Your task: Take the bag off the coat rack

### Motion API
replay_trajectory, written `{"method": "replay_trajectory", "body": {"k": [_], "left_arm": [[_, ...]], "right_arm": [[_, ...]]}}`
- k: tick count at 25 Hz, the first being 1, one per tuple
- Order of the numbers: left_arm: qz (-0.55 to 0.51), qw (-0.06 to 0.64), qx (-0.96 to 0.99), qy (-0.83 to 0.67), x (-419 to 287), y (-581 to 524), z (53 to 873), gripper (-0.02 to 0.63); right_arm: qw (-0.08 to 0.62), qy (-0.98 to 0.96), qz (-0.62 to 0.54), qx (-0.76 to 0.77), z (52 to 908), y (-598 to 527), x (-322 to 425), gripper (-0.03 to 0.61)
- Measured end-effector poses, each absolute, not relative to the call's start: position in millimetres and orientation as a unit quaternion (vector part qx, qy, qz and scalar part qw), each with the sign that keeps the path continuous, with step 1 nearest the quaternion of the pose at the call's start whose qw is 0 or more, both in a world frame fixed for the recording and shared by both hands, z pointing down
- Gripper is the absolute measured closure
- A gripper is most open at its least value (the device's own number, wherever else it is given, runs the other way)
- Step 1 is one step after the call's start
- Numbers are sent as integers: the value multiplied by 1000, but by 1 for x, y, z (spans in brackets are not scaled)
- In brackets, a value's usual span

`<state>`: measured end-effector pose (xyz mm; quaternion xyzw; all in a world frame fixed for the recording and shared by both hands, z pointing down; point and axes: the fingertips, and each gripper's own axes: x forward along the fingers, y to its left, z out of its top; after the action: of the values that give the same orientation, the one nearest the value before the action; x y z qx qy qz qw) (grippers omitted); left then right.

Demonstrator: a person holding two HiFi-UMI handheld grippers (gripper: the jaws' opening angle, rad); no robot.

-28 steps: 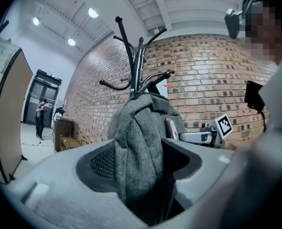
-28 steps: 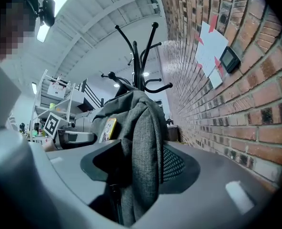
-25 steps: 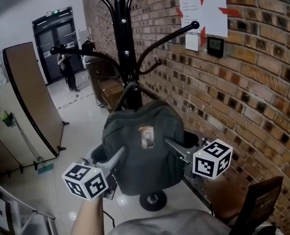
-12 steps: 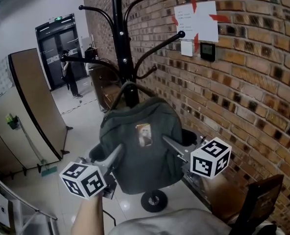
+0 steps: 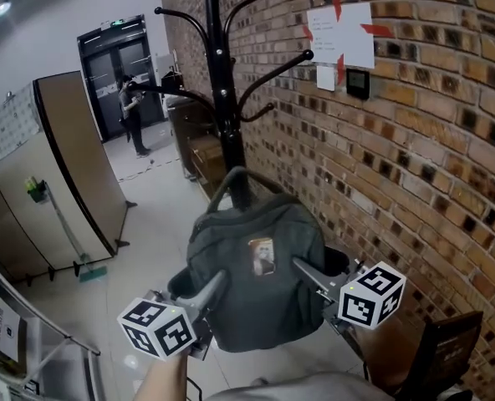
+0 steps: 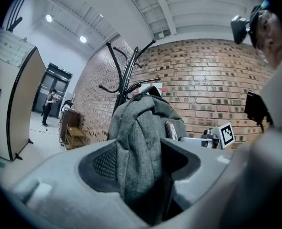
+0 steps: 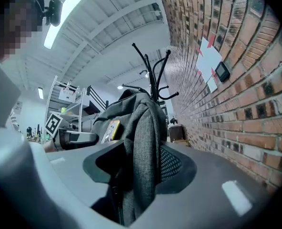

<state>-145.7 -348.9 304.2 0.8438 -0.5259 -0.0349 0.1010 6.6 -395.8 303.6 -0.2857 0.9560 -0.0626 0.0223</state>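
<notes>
Bag (image 5: 256, 282) beside brick wall (image 5: 415, 157) — pale glossy floor (image 5: 160, 215).

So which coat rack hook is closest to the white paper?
The long hook reaching right: its round tip ends beside the paper, while the others stop farther left.

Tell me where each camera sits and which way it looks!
Head view: on the person's head, looking down at bag and coat rack; left gripper, right gripper, forearm show.
Left gripper view: rides that gripper, looks along jaws pinching bag; right gripper beyond.
Right gripper view: mirrored; left gripper beyond.
All share bag and coat rack.
</notes>
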Motion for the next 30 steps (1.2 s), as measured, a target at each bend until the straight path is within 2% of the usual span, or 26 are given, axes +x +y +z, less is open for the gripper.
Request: {"method": "replay_trajectory", "body": {"k": [8, 30], "left_arm": [[-41, 130, 836, -531, -133, -291, 345, 364], [-28, 163, 846, -507, -124, -73, 363, 368]], "right_arm": [[11, 957, -82, -279, 342, -338, 19, 387], [12, 948, -120, -295, 365, -111, 33, 379]]}}
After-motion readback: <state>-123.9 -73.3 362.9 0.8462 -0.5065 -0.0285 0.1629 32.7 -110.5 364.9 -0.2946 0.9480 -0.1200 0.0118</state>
